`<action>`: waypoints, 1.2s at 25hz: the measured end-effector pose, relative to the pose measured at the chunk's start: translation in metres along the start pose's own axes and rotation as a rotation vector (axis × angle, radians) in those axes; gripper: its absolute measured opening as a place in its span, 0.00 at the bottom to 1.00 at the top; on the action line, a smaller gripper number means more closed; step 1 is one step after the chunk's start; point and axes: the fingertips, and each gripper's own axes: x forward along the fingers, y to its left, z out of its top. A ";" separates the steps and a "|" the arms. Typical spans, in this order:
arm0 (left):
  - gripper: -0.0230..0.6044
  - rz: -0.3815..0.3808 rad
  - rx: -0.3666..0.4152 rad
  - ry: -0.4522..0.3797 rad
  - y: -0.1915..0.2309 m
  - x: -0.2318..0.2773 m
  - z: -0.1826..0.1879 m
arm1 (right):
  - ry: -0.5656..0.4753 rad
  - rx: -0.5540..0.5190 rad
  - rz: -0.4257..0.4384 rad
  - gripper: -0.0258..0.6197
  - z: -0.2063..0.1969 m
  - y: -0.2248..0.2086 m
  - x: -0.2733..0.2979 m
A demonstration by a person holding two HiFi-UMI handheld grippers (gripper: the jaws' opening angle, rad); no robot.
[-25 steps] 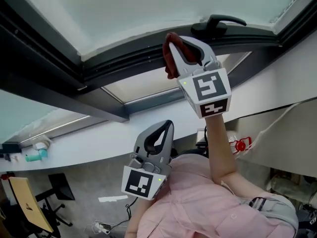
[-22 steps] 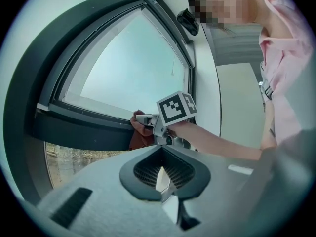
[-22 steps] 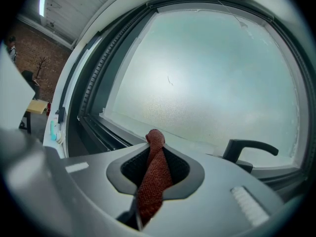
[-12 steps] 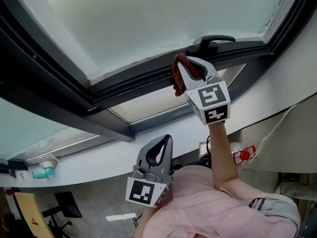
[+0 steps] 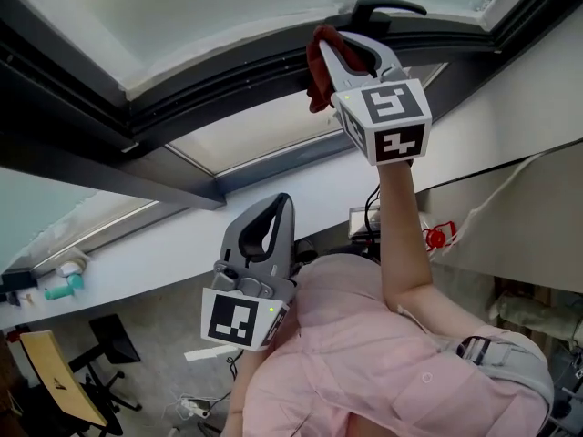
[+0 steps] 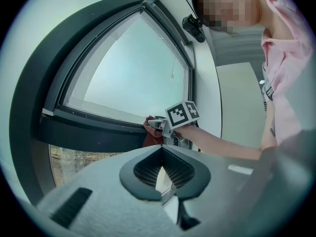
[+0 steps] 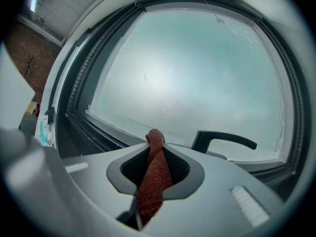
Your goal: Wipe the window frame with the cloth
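A red-brown cloth (image 5: 317, 71) is clamped in my right gripper (image 5: 330, 48), which is raised to the dark window frame (image 5: 228, 85). The cloth's tip touches the frame just left of the black window handle (image 5: 387, 9). In the right gripper view the cloth (image 7: 154, 177) runs up between the jaws, with the handle (image 7: 224, 139) to its right. My left gripper (image 5: 276, 206) hangs low beside the person's pink shirt, shut and holding nothing. From the left gripper view, the right gripper (image 6: 154, 125) shows small at the frame (image 6: 94, 127).
Frosted glass (image 5: 200, 7) fills the sash above the frame. A white sill (image 5: 164, 253) runs below, with a teal object (image 5: 56, 289) at its left end. A chair (image 5: 55, 381) and cables lie on the floor below. A red item (image 5: 437, 238) sits at the right.
The right gripper has slid the cloth a little along the frame toward the handle. The head view has swung about. The left gripper has stayed low.
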 end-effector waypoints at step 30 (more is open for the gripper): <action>0.03 -0.073 -0.036 0.000 0.003 0.021 -0.003 | -0.013 -0.038 -0.029 0.14 0.004 0.003 -0.001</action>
